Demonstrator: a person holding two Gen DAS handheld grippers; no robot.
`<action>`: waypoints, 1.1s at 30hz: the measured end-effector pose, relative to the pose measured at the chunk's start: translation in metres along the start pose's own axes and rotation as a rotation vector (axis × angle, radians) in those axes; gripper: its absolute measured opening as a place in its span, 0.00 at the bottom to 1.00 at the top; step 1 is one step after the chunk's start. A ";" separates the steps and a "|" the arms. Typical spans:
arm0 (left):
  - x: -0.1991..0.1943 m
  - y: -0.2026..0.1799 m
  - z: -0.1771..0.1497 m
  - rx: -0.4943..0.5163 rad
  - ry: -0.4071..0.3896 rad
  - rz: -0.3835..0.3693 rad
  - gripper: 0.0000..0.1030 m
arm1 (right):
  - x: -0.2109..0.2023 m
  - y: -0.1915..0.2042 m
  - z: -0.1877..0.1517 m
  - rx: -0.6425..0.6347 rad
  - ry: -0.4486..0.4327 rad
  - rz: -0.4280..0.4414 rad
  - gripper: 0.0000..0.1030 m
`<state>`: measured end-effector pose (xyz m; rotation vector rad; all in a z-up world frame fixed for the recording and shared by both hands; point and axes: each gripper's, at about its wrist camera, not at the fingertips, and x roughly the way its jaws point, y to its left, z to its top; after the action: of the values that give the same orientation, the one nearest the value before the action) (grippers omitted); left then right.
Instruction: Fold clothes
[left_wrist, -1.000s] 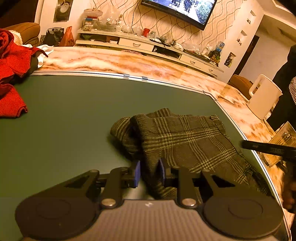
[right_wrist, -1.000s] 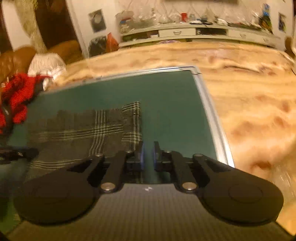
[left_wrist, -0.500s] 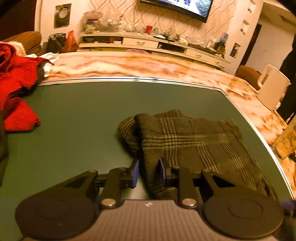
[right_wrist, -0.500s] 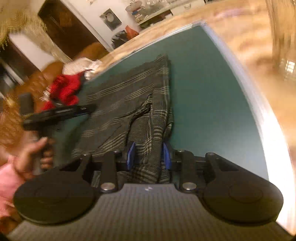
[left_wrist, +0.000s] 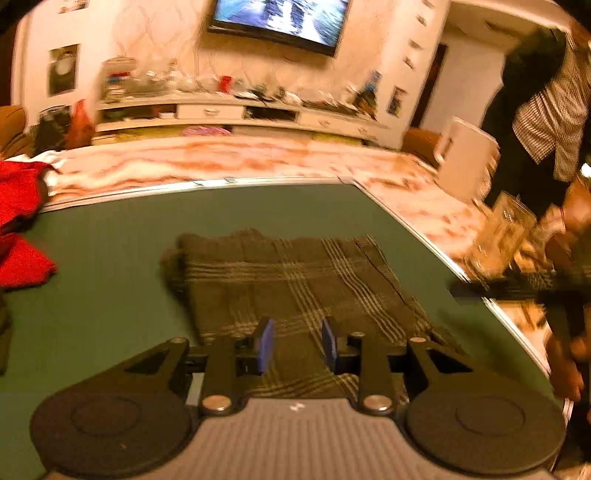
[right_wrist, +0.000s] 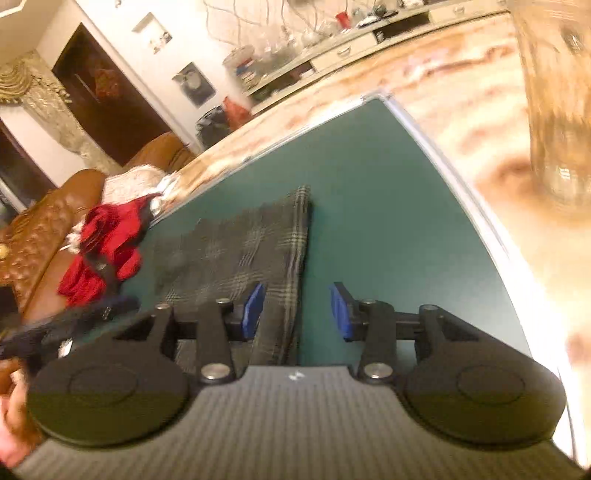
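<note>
**Plaid cloth folded flat on the green mat, both grippers released**

The plaid cloth lies folded on the green mat, near the mat's right edge. The left gripper hangs over the cloth's near edge, jaws apart, gripping nothing. The right gripper is spread wide above the cloth's right fold. Red clothes sit at the mat's left edge.

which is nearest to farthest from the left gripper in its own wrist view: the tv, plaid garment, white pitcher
1. plaid garment, lying right under the left gripper on the green mat.
2. white pitcher, right, on the marble tabletop.
3. tv, on the far wall.
</note>
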<state>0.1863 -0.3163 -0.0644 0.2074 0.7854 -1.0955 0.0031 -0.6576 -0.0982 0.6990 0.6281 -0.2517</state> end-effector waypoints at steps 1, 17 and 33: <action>0.006 0.002 -0.002 -0.009 0.016 0.000 0.32 | 0.006 0.000 0.004 0.001 0.000 -0.001 0.47; 0.023 0.025 -0.024 -0.058 0.034 -0.028 0.32 | 0.066 0.018 0.020 -0.076 0.016 -0.009 0.06; 0.025 0.032 -0.026 -0.085 0.010 -0.043 0.23 | 0.076 0.030 0.048 -0.089 -0.057 -0.046 0.41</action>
<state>0.2066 -0.3060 -0.1071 0.1250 0.8471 -1.0996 0.0975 -0.6679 -0.1010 0.5900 0.5977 -0.2840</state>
